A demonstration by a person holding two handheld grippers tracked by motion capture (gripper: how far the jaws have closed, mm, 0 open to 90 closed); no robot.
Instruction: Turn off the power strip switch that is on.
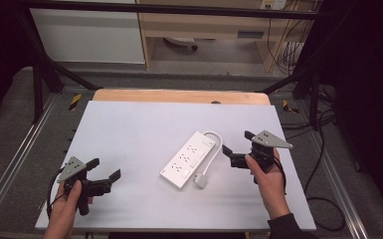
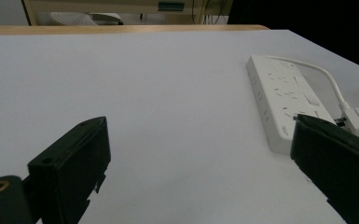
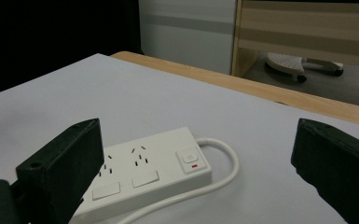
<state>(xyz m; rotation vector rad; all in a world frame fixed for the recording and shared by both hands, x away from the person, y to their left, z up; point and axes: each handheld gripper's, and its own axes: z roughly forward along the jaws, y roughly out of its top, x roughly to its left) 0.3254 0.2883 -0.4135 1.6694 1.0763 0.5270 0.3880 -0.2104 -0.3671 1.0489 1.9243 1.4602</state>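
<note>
A white power strip point(image 1: 189, 159) lies at an angle in the middle of the white table top point(image 1: 139, 129). Its white cable point(image 1: 216, 144) loops from the far end back to a plug point(image 1: 200, 180) lying beside the near end. My left gripper point(image 1: 105, 168) is held open near the front left, well apart from the strip. In the left gripper view the power strip point(image 2: 284, 98) and plug point(image 2: 354, 120) lie ahead on the right, by the left gripper's point(image 2: 199, 123) right jaw. My right gripper point(image 1: 237, 142) is open just right of the strip. The right gripper point(image 3: 198, 126) frames the power strip point(image 3: 144, 170) with its rocker switch point(image 3: 189, 158).
A wooden strip point(image 1: 179, 96) edges the table's far side. Beyond it stand a white cabinet point(image 1: 87, 35) and a wooden shelf unit point(image 1: 214, 25). Black frame bars point(image 1: 45, 69) flank the table, and loose cables point(image 1: 323, 199) lie on the floor at the right.
</note>
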